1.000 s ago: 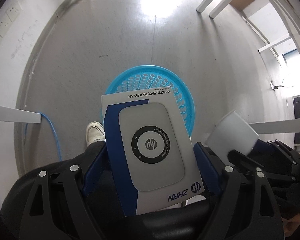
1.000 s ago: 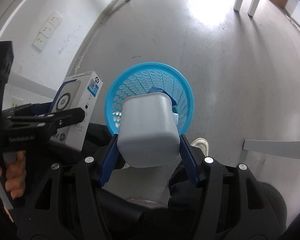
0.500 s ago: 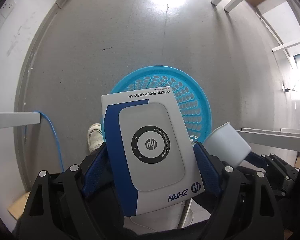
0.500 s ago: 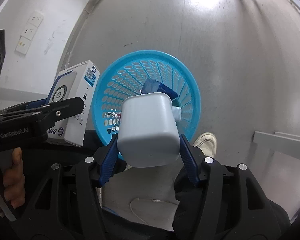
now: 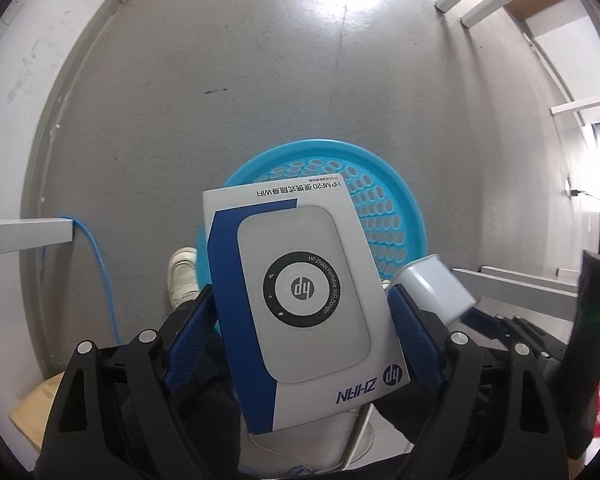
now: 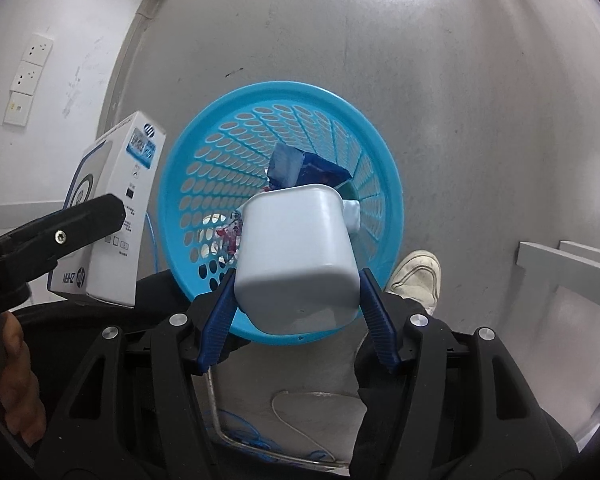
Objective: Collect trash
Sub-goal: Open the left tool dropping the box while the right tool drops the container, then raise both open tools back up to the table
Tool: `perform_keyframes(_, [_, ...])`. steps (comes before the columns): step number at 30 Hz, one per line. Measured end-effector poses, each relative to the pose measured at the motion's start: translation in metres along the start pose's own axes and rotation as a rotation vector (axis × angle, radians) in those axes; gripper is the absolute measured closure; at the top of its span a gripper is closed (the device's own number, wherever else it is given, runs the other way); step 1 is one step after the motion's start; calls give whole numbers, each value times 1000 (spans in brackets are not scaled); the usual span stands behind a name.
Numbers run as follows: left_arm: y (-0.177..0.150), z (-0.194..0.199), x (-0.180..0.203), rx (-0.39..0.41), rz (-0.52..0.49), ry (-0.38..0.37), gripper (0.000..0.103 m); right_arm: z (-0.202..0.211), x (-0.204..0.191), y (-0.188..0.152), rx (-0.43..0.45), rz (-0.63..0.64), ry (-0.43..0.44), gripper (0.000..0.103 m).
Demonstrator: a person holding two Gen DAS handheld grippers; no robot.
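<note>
My left gripper (image 5: 304,316) is shut on a white and blue HP router box (image 5: 300,296), its blue pads (image 5: 194,332) pressing both long sides. The box hangs over the near left rim of a blue perforated trash basket (image 5: 396,216) standing on the grey floor. My right gripper (image 6: 296,300) is shut on a white plastic bottle (image 6: 296,256), held bottom towards the camera above the basket (image 6: 228,160). A blue wrapper (image 6: 300,166) and other scraps lie inside the basket. The box (image 6: 114,208) shows at the left of the right wrist view, the bottle (image 5: 434,290) at the right of the left wrist view.
A person's white shoes (image 5: 182,276) (image 6: 416,276) stand on either side of the basket. A blue cable (image 5: 96,264) runs down beside a white table leg (image 5: 24,234). Wall sockets (image 6: 28,76) sit on the white wall at left. More white furniture legs (image 6: 568,264) stand at right.
Both grippers have come down towards the basket, which looks larger now. The box and the bottle stay gripped as before.
</note>
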State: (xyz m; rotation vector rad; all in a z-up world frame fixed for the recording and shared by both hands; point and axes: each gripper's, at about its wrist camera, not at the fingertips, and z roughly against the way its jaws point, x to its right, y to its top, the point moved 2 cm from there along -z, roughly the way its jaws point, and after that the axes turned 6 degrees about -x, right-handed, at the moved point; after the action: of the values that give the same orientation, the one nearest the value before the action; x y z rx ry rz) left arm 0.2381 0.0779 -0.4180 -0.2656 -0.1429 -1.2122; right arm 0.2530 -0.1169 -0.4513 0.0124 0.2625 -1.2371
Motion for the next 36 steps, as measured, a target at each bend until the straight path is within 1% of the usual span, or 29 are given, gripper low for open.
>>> perform_keyframes(1, [0,0,0,4,-4,1,17,-2,-1,1,-3,3,3,45])
perform_keyframes(3, [1,0,-1,8,6,3,11,-2,-2,2,2,9,2,30])
perform_keyframes(4, [2,0,-3,6,18,-9,9,-2,-3,3,8,14,-7,28])
perform_keyframes(8, [4,2,-10,13,57,-37,9,-3,-3,3,9,7,-16,28])
perform_keyframes(13, [-1,5,-5,33,50,-29,10,4,0,3,35,-12,-2,28])
perform_keyframes(16, [-8,8,-4,48,36,-12,10,11,1,0,61,-28,3,24])
perform_keyframes(19, [-14,15,-7,68,36,-6,10,24,1,-8,99,-29,12,21])
perform_keyframes(23, [-26,29,-8,106,36,-3,9,39,-4,-25,138,-14,35,15])
perform_keyframes(26, [-39,36,-7,131,41,2,9,52,-9,-37,179,12,19,14])
perform_keyframes(29, [-53,46,-8,155,42,-15,9,67,-14,-53,225,43,12,13])
perform_keyframes(30, [-59,51,-9,169,41,-25,9,72,-17,-58,246,53,0,13])
perform_keyframes(32, [-72,62,-10,204,38,-52,9,84,-21,-71,304,59,-54,10])
perform_keyframes(34, [-86,74,-15,258,47,-88,7,92,-25,-83,322,72,-60,10])
perform_keyframes(36, [-100,89,-15,328,43,-96,6,101,-30,-97,341,94,-61,9])
